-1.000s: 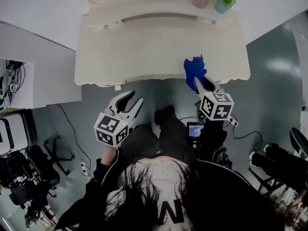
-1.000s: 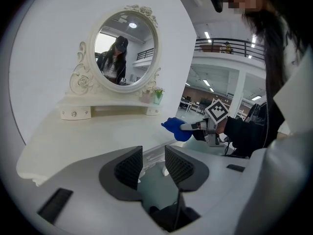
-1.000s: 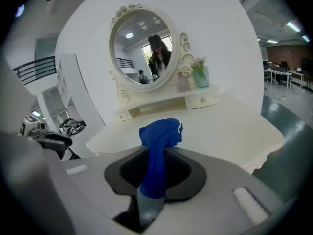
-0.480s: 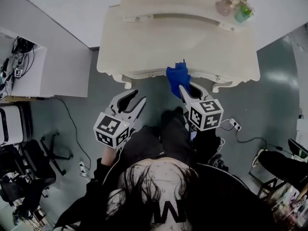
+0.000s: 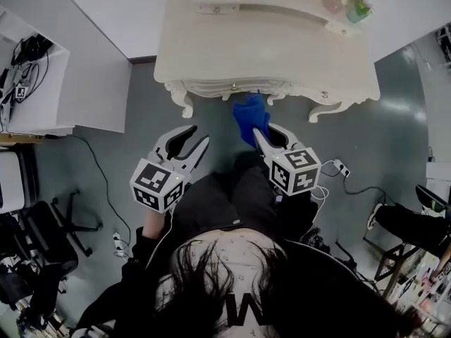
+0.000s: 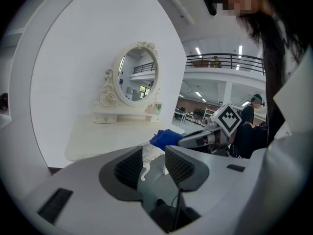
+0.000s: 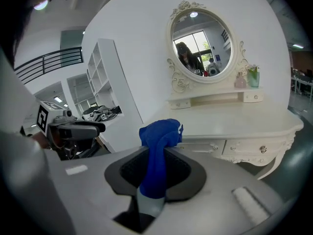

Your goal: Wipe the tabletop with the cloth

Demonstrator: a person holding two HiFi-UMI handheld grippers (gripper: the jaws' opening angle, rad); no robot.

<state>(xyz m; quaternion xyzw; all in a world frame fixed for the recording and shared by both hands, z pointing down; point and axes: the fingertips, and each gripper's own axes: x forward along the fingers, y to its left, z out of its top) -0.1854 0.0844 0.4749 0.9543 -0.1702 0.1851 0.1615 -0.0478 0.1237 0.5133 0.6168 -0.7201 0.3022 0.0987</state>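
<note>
Since a second ago the right gripper (image 5: 266, 134) has drawn back off the desk (image 5: 268, 55). The blue cloth (image 5: 249, 117) clamped in its closed jaws now hangs over the grey floor (image 5: 394, 139), just in front of the desk's front edge. The left gripper (image 5: 189, 141) hangs beside it, jaws apart and empty. To wipe well, I'd judge the cloth must go back over the edge, press flat and sweep in overlapping strokes, stopping short of the small bottles (image 5: 332, 3) at the back right. The cream top looks smooth and bare. A white shelf unit (image 7: 100, 77) stands by the wall to the left.
</note>
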